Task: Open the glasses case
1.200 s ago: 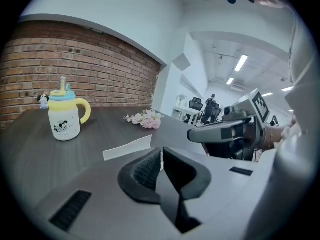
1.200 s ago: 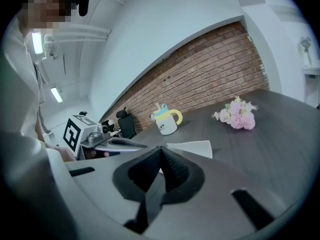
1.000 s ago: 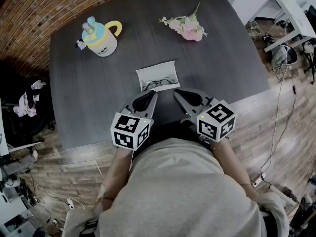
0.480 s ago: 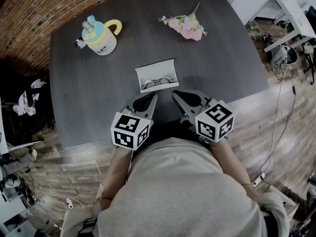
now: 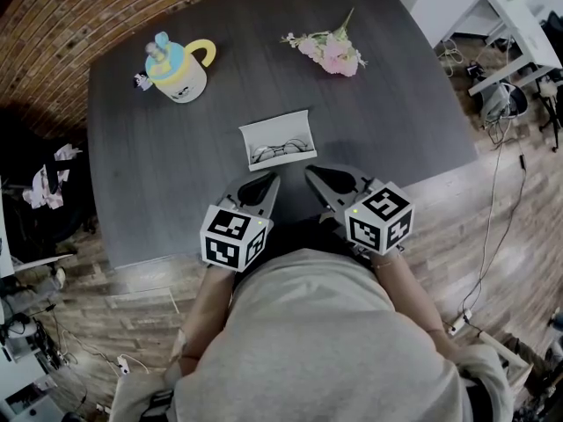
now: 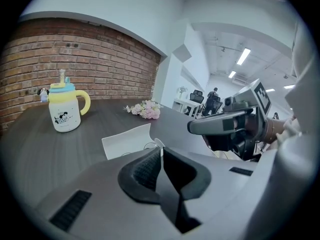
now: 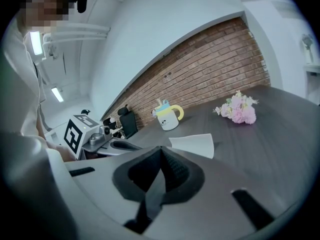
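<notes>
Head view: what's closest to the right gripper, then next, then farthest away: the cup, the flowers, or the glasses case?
From the right gripper:
1. Glasses case, open, just ahead of it.
2. Flowers, far side of the table, towards the right.
3. Cup, far left corner.

Dark grey table (image 5: 396, 104) beside a brick wall (image 5: 53, 25), wood-plank floor (image 5: 493, 231), white desk (image 5: 521, 20), strip lights (image 6: 244, 56) overhead.

L gripper (image 5: 269, 179) & R gripper (image 5: 310, 171) closed (side by side).

Matt wood-grain tbl (image 5: 396, 104), rough brick wall (image 6: 90, 54), smooth matt glasses case (image 5: 277, 128).
</notes>
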The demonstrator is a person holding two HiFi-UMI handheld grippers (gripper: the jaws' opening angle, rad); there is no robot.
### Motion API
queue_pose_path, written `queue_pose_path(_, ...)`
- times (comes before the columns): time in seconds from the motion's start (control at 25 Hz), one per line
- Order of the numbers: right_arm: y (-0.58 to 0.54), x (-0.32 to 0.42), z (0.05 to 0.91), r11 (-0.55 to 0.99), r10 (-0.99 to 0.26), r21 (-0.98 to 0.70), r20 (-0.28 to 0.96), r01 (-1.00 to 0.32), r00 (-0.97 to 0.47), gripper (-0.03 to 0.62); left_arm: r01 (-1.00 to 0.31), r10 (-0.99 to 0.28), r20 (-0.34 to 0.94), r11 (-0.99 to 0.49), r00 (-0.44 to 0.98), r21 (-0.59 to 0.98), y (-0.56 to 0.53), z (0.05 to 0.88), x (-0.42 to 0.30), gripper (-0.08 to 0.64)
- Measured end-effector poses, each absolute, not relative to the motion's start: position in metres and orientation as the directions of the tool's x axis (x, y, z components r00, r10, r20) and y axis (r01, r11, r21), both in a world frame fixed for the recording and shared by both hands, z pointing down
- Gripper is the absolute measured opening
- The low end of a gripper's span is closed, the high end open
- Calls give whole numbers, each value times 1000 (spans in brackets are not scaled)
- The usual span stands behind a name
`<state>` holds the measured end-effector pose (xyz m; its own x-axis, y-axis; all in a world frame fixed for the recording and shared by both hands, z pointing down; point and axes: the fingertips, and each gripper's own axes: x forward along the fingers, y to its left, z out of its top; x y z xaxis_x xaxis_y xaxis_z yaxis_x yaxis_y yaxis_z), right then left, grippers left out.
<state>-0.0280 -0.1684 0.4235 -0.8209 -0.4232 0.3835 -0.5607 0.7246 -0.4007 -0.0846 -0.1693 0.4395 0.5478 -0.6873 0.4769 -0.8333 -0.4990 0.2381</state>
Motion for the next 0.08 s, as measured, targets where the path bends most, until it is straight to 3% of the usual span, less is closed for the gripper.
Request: queue_pose_path(0.08,-169,-27,424,722,-426,-403,382,-563,-820,5,-833,-684,482,-497,548,242,-168,442,-84,33)
